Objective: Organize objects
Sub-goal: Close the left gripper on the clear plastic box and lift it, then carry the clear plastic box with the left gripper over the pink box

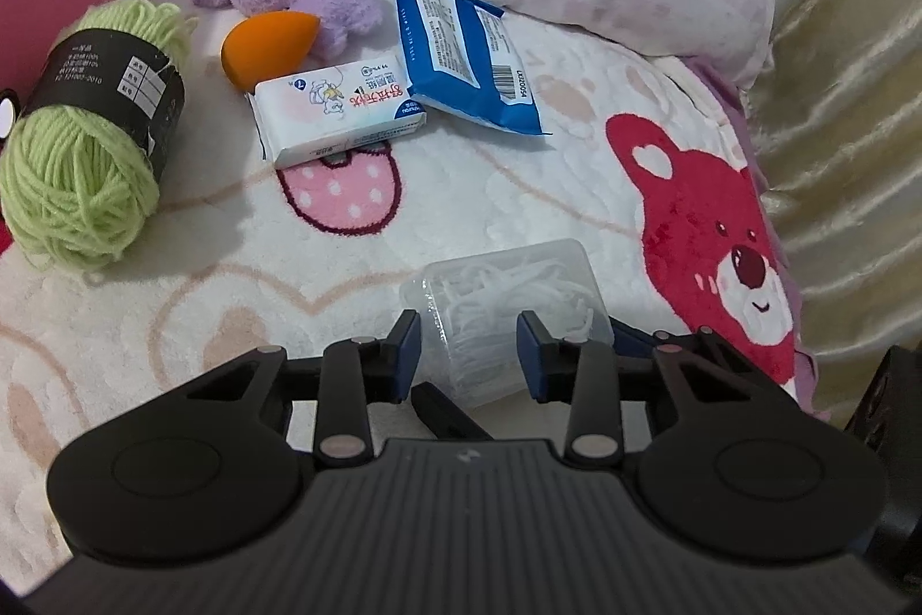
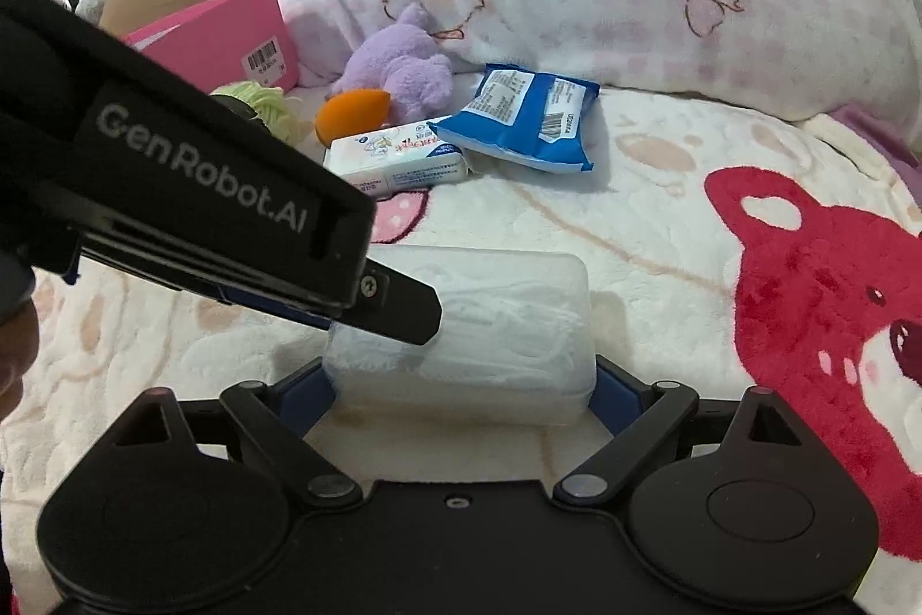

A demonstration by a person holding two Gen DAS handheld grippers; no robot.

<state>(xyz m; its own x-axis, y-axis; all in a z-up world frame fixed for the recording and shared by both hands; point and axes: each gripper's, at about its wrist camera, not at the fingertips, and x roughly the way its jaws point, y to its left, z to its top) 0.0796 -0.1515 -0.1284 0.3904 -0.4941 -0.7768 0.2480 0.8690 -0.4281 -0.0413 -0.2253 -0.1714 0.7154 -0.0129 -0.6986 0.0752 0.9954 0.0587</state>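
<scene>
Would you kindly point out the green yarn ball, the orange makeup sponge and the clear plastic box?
green yarn ball (image 1: 75, 194), left wrist view, on the lower wound yarn.
orange makeup sponge (image 1: 262, 41), left wrist view, on its rounded body.
clear plastic box (image 2: 507, 327), right wrist view, on its lid.

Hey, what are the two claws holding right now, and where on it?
Both grip the clear plastic box of white picks. The right claw clamps its two short ends; the left claw pinches one end of it.
</scene>
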